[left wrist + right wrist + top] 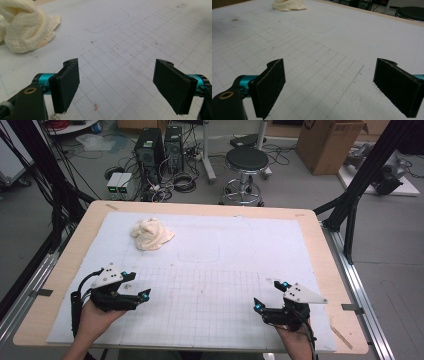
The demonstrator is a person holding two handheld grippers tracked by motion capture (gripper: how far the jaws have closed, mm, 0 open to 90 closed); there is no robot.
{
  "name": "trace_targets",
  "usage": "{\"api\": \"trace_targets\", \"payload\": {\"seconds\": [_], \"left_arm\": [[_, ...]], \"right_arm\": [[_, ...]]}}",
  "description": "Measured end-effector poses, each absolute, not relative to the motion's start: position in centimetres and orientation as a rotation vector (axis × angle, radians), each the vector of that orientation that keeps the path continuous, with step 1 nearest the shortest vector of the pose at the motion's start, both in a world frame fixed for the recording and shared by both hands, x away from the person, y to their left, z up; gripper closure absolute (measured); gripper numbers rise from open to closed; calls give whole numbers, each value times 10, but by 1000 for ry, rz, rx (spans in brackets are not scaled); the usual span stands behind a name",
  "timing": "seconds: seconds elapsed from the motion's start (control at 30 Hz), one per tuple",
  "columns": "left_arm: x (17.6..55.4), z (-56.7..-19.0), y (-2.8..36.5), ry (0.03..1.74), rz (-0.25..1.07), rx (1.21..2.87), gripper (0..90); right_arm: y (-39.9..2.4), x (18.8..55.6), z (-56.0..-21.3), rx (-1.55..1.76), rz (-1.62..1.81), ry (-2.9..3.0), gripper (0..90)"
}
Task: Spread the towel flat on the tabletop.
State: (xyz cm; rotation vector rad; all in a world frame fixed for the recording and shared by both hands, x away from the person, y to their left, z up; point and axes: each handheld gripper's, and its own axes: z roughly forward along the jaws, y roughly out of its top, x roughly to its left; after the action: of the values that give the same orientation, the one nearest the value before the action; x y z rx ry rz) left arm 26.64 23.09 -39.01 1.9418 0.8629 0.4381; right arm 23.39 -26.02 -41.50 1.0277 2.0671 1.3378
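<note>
Cream cloth [151, 234] bunched; stool [246, 160] beyond table [200, 209].

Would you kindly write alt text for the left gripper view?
The left gripper holds its two black jaws wide open above a white gridded mat. A crumpled cream cloth lies on the mat at upper left, apart from the jaws.

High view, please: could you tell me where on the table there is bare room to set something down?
The gridded middle of the white mat, between the left gripper and the right gripper, lies bare. So does the far right part of the mat, right of the crumpled cream cloth. Only the far left part, around the cloth, is taken.
</note>
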Motion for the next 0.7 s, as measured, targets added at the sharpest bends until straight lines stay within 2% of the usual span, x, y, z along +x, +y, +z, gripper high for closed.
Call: {"api": "trace_targets", "payload": {"seconds": [0.43,0.7], "left_arm": [[314,-373,233,915,446,1949,288],[350,-367,241,1006,448,1916,304]], "right_arm": [[-257,237,-415,1021,1334,2083,100],[-258,239,-416,1016,1332,2085,100]]}}
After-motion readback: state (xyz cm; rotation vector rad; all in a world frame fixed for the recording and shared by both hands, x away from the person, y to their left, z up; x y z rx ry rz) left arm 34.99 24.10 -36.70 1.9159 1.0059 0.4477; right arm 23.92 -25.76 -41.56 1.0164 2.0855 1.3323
